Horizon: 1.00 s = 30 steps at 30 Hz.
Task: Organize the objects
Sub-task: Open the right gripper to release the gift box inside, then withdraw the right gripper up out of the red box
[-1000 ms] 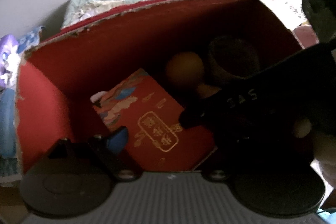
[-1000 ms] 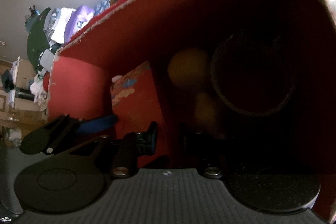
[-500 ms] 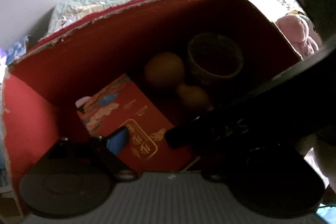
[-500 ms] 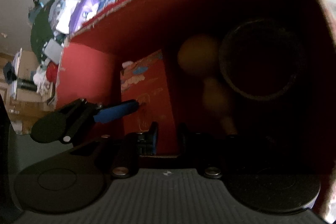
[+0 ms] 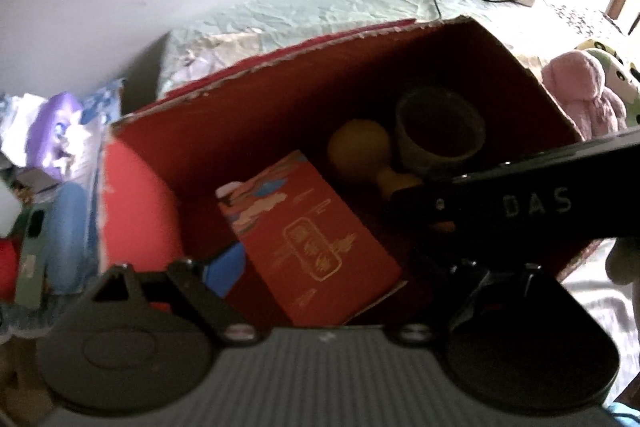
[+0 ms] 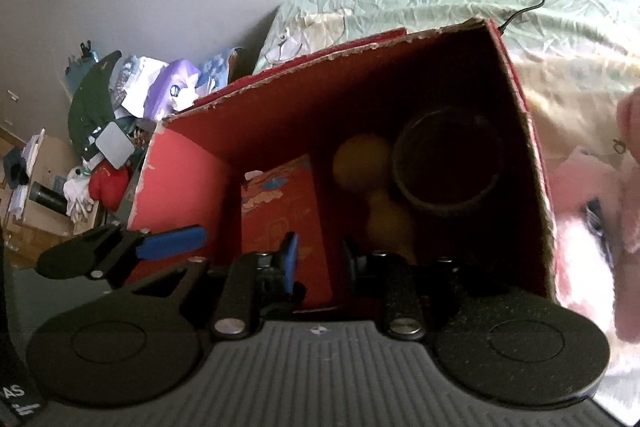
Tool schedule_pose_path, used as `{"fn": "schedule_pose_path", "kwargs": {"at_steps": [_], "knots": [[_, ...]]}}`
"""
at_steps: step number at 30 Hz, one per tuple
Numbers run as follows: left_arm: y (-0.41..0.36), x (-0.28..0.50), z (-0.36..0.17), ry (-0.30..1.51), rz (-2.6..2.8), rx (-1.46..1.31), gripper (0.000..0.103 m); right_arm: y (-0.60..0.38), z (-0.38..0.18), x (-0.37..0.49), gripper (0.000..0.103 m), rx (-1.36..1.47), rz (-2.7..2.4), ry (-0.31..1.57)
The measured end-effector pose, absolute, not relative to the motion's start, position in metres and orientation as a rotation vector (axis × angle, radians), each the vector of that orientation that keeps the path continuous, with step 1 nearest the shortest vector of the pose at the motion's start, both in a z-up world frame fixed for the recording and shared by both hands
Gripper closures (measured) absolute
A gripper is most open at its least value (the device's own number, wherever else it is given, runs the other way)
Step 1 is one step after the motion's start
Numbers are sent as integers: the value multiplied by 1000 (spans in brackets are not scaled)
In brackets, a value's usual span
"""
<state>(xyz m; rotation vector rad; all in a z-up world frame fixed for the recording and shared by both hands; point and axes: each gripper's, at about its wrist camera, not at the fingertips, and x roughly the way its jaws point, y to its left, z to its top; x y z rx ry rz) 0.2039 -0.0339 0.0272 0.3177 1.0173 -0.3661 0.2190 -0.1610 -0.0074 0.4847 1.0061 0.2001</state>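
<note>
Both tongs [image 6: 318, 257] have lifted clear of the box [image 6: 188, 179], mine empty: left [image 5: 332, 267] released, right nearly closed; contents stowed.

Rough-edged cardboard box [image 5: 280, 99] holds a glossy paper packet [image 5: 312, 239]; crinkled bedsheet [image 5: 320, 7] behind.

An open red cardboard box [image 5: 168, 211] sits on the bed. Inside lie a red patterned packet [image 5: 316, 239], a yellow gourd-shaped toy [image 5: 360, 151] and an upright round cup [image 5: 440, 131].
</note>
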Motion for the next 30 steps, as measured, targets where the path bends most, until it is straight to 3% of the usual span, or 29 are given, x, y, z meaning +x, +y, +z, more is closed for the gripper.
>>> {"fn": "schedule_pose_path", "kwargs": {"at_steps": [11,30], "knots": [[-20,176,43,997,-260,272,13,-158,8,189,64,419,161,915],[-15,156,41,940,-139,204,9,-160,3,155,64,369,149,884]]}}
